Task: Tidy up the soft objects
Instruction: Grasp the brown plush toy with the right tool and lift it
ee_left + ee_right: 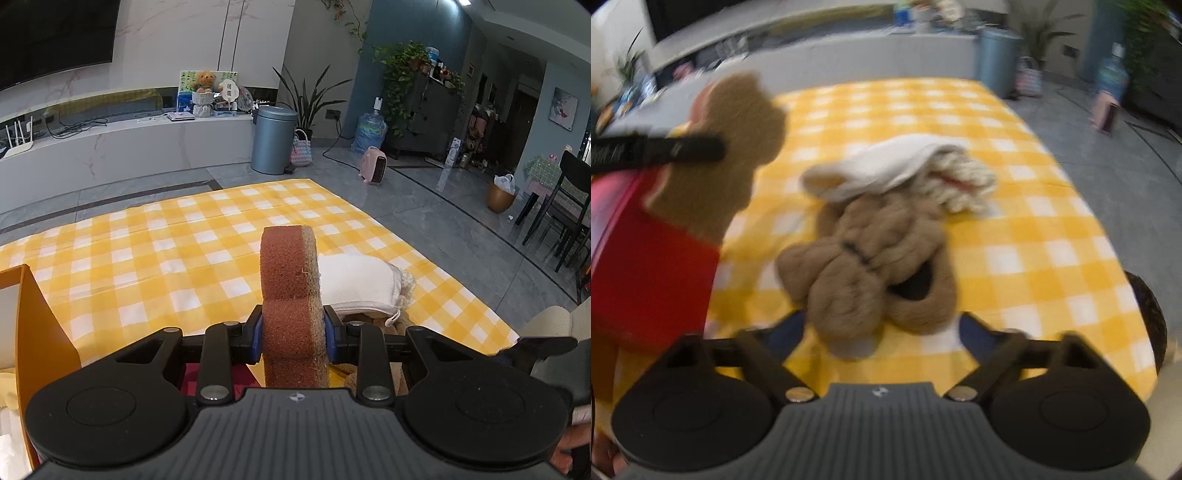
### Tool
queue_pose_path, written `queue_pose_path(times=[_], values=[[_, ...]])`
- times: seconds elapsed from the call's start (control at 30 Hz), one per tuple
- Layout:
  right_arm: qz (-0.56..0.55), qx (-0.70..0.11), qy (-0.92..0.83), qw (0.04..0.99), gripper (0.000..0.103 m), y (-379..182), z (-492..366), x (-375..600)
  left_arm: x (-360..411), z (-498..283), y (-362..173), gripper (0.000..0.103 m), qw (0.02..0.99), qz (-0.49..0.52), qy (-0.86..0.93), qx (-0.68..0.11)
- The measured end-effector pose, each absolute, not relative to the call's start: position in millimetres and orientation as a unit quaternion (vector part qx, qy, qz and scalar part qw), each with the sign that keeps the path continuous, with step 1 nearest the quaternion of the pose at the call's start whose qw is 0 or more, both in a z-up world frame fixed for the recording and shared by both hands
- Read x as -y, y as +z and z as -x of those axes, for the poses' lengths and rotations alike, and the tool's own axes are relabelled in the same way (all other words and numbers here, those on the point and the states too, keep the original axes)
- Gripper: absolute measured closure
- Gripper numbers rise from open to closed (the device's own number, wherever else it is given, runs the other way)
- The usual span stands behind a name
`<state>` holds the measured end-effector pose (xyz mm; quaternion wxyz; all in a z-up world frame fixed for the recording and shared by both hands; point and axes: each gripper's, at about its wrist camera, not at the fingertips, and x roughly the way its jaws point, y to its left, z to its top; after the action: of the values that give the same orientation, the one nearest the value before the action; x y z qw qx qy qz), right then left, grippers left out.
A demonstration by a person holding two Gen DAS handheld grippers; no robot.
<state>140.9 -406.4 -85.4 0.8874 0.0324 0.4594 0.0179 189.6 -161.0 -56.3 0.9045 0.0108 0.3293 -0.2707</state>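
While the scouring sponge [290,306] stands on edge between the jaws of my left gripper [293,338], clenched at about the middle of its length, I can see its rust-brown abrasive face toward me and the tan fibre layer on its right side. It is lifted clear of the yellow checked cloth on the surface [155,258], in the lower middle of the left wrist view.

Just behind the sponge, to its right, lies a white folded towel [354,282] with a cream knitted piece showing at its far end. In the right wrist view that same towel sits in the centre of the frame, overlapping a cream looped mop-like cloth [964,184] and resting against a pile of brown fleecy fabric [871,266], possibly slippers or a plush item; the blur keeps me from saying which. My right gripper [882,332] hangs just short of that brown pile with its jaws spread wide and nothing between them.

At the left edge of the left wrist view stands an orange box wall [44,325], and in the right wrist view a red container [646,266] fills the lower left; I judge these to be one bin, the likely destination, though I cannot confirm it.

As I read it, the job is at an early-to-middle point: one item is in hand and not yet placed, and at least three soft pieces are left on the cloth.
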Motion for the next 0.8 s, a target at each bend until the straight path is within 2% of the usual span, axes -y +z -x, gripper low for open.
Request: queue_pose_path(times=[0.1,0.27,0.37,0.43,0.47,0.5,0.53,0.6,0.67,0.8], values=[[-0.107,-0.435,0.014,0.894,0.006,-81,-148,418,161,-190,-56,0.068,0.905,-0.01,-0.271,-0.329],[-0.214,-0.399,-0.03,0.891,0.006,-93,-169,422,163,-190,-56,0.068,0.906,-0.014,-0.264,-0.33],[-0.202,-0.413,-0.039,0.887,0.006,-108,-182,411,163,-189,-56,0.068,0.906,-0.015,-0.265,-0.329],[-0.134,-0.423,-0.029,0.896,0.006,-115,-185,397,165,-189,-56,0.068,0.905,-0.019,-0.271,-0.328],[-0.093,-0.42,-0.015,0.903,0.009,-116,-183,391,166,-189,-56,0.068,0.905,-0.023,-0.271,-0.328],[-0.067,-0.414,-0.004,0.908,0.018,-116,-180,387,167,-188,-56,0.068,0.905,-0.027,-0.269,-0.327],[-0.059,-0.415,0.011,0.908,0.022,-114,-179,388,168,-188,-56,0.068,0.906,-0.028,-0.268,-0.327],[-0.065,-0.434,0.024,0.898,0.038,-106,-179,391,168,-188,-56,0.068,0.906,-0.027,-0.268,-0.327],[-0.073,-0.459,0.036,0.885,0.043,-99,-177,397,168,-188,-56,0.068,0.906,-0.025,-0.266,-0.327],[-0.075,-0.492,0.06,0.865,0.045,-91,-163,411,168,-186,-56,0.068,0.909,-0.018,-0.263,-0.324]])
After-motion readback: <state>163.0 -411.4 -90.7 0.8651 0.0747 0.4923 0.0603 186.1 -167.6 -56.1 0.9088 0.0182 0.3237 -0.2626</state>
